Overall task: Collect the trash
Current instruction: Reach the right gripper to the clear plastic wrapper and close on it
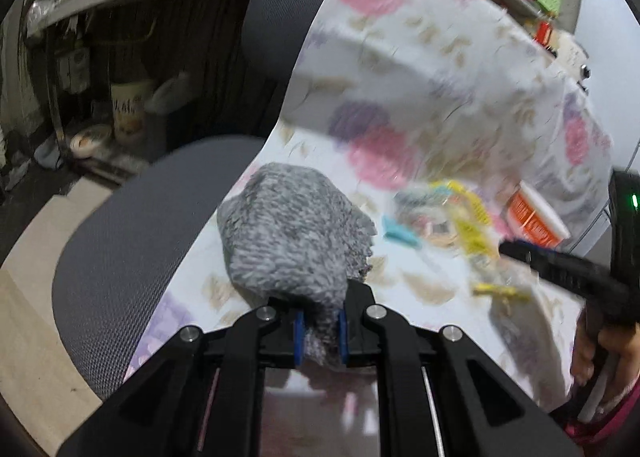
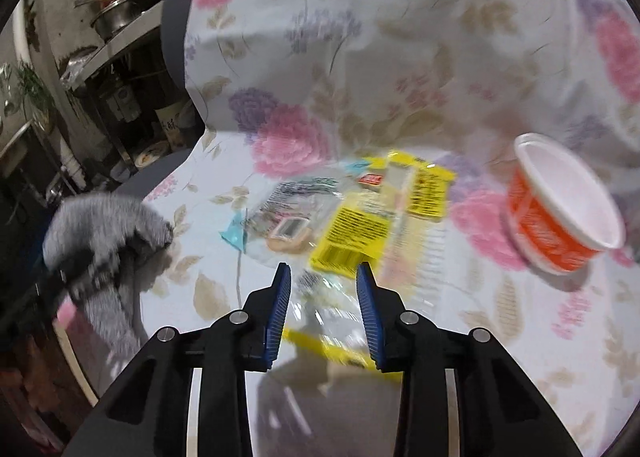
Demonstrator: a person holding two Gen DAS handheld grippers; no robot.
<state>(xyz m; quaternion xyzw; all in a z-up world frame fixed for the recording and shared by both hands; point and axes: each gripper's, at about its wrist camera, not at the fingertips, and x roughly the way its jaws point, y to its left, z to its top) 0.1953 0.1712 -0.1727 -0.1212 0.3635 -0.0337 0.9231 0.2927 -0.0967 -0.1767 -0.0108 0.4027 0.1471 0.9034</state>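
Observation:
My left gripper (image 1: 320, 331) is shut on a grey knitted cloth (image 1: 292, 233), which bulges out ahead of the blue pads above the floral sheet (image 1: 420, 69). My right gripper (image 2: 324, 277) stands open low over a heap of wrappers. A clear wrapper with a yellow edge (image 2: 320, 305) lies between its fingers, and I see no pad pressing on it. Yellow packets (image 2: 360, 229) and a clear packet (image 2: 288, 209) lie just ahead, beside a blue scrap (image 2: 234, 233). An orange and white paper cup (image 2: 560, 209) lies tipped on its side at the right.
The floral sheet covers a grey mesh chair (image 1: 132, 241), whose seat edge and backrest show on the left. Shelves with metal pots (image 2: 116, 13) and a bucket (image 1: 128, 109) stand behind. A hand (image 1: 600, 345) holds the right gripper at the right edge.

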